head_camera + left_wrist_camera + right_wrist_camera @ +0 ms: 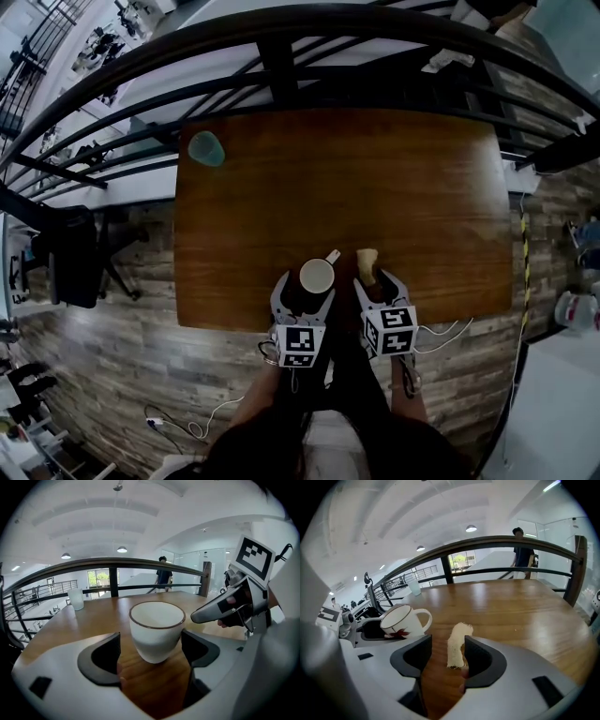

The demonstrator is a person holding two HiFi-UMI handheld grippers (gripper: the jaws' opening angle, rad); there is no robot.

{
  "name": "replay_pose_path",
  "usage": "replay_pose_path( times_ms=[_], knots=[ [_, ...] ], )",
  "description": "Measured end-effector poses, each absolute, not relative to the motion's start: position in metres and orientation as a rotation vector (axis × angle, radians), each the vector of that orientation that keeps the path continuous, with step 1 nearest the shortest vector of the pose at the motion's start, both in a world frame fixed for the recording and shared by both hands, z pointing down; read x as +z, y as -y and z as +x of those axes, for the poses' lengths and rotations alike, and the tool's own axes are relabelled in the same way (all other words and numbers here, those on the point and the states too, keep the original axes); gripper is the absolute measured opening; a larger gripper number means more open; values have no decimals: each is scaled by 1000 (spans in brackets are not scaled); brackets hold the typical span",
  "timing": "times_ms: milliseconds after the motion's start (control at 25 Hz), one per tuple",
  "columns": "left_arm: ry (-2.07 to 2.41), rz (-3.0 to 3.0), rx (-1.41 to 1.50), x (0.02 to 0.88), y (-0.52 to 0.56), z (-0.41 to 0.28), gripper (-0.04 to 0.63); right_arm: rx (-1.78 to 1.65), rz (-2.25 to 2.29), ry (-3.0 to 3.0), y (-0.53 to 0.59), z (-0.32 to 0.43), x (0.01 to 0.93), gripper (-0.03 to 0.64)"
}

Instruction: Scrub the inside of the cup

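Cup (156, 629): white glazed ceramic, glossy, smooth, thin brown rim. Bench (375, 187): brown wood, smooth, semi-gloss w/ light reflections. Scrubber (457, 644): pale, fibrous, rough, matt. Left tool (152, 651) & right tool (447, 658): grey matt plastic shells, black matt inner faces. Far tumbler (76, 598): frosted, translucent, plastic-looking.

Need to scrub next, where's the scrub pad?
In the head view, the scrub pad stands between the right gripper's open jaws, just right of the cup.
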State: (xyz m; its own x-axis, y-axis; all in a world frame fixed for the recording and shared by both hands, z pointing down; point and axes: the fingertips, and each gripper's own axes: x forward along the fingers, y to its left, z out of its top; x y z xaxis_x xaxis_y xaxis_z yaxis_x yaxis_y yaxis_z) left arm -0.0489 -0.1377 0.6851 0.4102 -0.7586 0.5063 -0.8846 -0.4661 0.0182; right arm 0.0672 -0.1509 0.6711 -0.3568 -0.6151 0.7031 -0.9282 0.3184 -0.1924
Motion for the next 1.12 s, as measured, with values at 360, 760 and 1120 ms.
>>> replay_pose_path(
  times_ms=[360,760,1120],
  knots=[
    [1386,2419,662,709,147,-43,419,834,1331,2040,154,63,698,232],
    [1370,2463,669,711,156,-32,422,827,1322,2014,159,68,712,232],
    [1329,2481,662,713,165,-31,422,803,1298,1982,160,60,721,232]
  ],
)
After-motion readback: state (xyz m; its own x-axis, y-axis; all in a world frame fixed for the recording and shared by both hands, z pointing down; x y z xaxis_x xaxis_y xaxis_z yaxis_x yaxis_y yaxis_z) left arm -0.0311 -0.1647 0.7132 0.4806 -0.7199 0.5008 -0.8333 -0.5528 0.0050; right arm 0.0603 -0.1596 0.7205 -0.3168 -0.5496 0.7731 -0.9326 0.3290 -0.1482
